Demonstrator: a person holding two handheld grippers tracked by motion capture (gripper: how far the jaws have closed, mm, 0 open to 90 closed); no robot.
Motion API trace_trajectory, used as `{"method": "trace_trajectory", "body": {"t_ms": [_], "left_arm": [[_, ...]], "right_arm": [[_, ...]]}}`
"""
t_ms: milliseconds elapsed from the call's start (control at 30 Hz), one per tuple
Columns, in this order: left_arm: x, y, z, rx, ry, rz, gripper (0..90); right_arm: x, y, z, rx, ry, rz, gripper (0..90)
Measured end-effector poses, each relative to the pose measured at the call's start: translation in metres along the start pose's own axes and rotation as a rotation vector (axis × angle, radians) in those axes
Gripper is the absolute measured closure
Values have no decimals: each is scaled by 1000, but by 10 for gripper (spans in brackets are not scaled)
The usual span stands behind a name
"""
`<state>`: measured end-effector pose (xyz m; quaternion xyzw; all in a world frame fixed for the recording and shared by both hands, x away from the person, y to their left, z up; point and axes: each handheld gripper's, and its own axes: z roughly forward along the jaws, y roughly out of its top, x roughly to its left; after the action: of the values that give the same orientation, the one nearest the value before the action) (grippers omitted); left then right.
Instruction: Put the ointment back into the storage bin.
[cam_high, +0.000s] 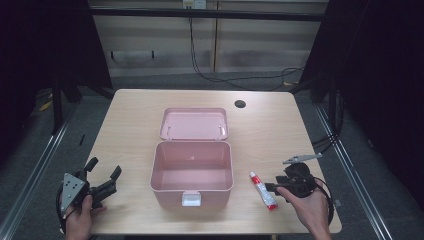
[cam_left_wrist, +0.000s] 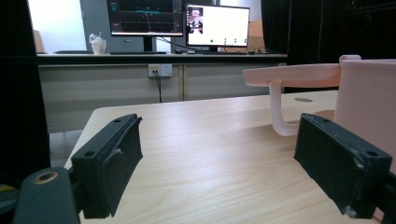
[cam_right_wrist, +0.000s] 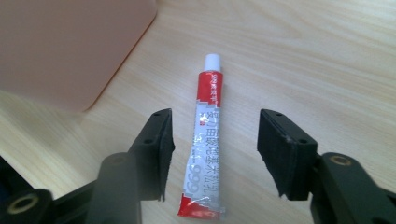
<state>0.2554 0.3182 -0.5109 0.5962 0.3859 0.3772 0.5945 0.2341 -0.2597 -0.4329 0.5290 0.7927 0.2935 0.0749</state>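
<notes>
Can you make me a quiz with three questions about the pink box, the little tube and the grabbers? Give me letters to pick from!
1. Where does the tube lie?
A. inside the pink box
B. on the table beside the box
C. on the lid

2. What colour is the tube's cap?
A. white
B. green
C. black

3. How is the pink box?
A. shut
B. tipped on its side
C. open, lid folded back

Answers:
1 B: the high view shows it on the wood to the right of the box, with the right gripper around it, jaws apart and not touching.
2 A: the right gripper view shows a white cap on a red and silver body.
3 C: the lid lies flat behind the hollow box.
</notes>
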Motion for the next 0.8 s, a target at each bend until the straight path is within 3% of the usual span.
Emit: {"method": "trace_trajectory", "body": {"t_ms": [133, 167, 467, 800], "left_arm": [[0, 0, 0, 0, 0, 0, 145], [0, 0, 0, -1, 0, 0, 145], [0, 0, 0, 0, -4, 0, 144], [0, 0, 0, 1, -4, 2, 143]], "right_arm": [[4, 12, 5, 63, 3, -13, 499], [5, 18, 8, 105, 1, -13, 503], [2, 34, 24, 251, 23, -22, 553], [8, 47, 43, 392, -14, -50, 651]]}}
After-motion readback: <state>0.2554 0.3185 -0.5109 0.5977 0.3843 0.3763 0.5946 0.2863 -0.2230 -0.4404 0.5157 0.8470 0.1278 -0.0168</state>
